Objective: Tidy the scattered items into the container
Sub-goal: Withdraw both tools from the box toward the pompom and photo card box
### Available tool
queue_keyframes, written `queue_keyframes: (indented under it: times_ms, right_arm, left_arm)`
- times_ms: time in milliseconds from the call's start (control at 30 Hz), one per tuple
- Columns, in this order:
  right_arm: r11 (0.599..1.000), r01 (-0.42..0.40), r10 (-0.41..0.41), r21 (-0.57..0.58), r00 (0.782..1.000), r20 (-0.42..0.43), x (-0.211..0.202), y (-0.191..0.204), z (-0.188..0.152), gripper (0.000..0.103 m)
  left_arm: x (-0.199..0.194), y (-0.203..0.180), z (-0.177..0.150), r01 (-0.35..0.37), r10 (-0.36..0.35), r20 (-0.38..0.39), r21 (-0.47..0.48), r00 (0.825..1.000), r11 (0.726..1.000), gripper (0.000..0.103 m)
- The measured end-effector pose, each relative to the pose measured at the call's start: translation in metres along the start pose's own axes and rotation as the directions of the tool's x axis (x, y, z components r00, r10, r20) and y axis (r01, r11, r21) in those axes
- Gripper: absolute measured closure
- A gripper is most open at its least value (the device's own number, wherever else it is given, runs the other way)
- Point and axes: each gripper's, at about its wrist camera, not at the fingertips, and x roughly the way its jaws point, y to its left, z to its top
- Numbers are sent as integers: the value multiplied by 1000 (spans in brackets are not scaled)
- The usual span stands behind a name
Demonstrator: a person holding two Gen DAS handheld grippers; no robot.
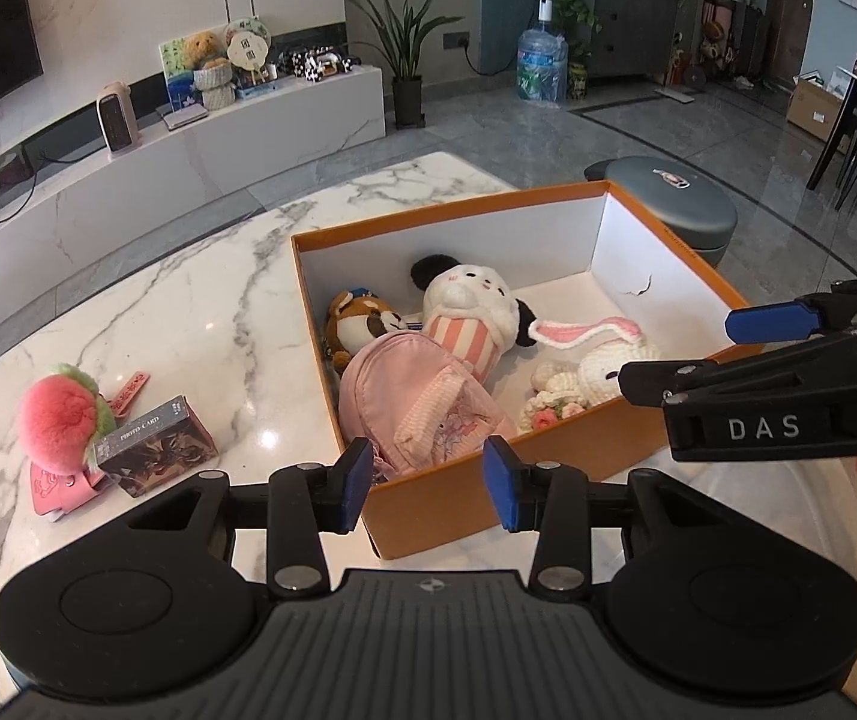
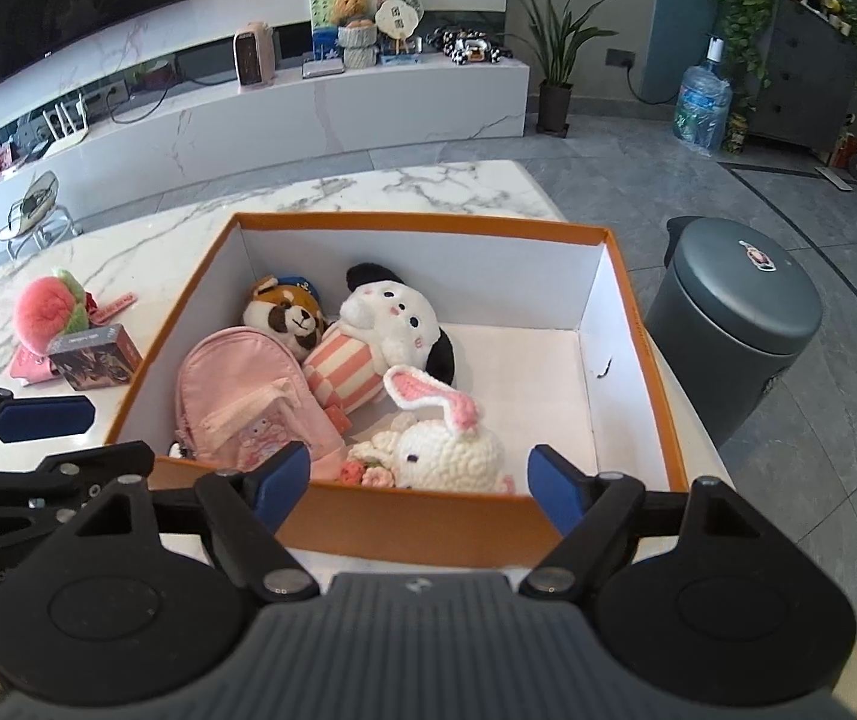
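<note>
Box (image 2: 404,519) already held four soft things, so my right tongs (image 2: 422,483) stood wide and empty, my left tongs (image 1: 425,480) narrower, also empty. Peach plush (image 1: 59,414) and card pack (image 1: 155,444) remained outside on the table (image 1: 200,312)

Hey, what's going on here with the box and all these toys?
A person is tidying toys into an orange box on a marble table, one gripper in each hand. The left gripper and right gripper both hang open and empty over the box's near edge. Inside lie a pink backpack, three plush animals and a crocheted bunny. A pink plush ball and card box remain on the table.
</note>
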Motion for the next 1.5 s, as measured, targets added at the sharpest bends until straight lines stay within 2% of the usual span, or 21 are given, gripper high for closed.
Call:
queue_keyframes:
  times_ms: [367,867,1067,1233,1367,1500]
  right_arm:
    - [999,8,-5,-41,998,59,-36,28,-16,21]
    - [989,-48,63,-142,993,104,-49,107,-29,22]
    - [975,-97,118,-197,988,99,-38,147,-28,22]
    - [955,-153,177,-254,981,75,-23,183,-26,22]
    - [946,-195,218,-258,974,63,-6,206,-23,22]
    - [942,-222,240,-253,970,42,15,223,-19,22]
  left_arm:
    - [-31,11,-21,-22,26,60,-56,998,998,55]
    - [-55,70,-70,-101,119,66,-226,991,969,54]
    - [-60,107,-93,-152,176,48,-323,983,934,54]
    - [-64,144,-110,-200,246,50,-444,968,873,54]
    - [-61,170,-119,-205,272,54,-524,961,827,54]
    - [-51,189,-124,-221,292,37,-564,956,795,52]
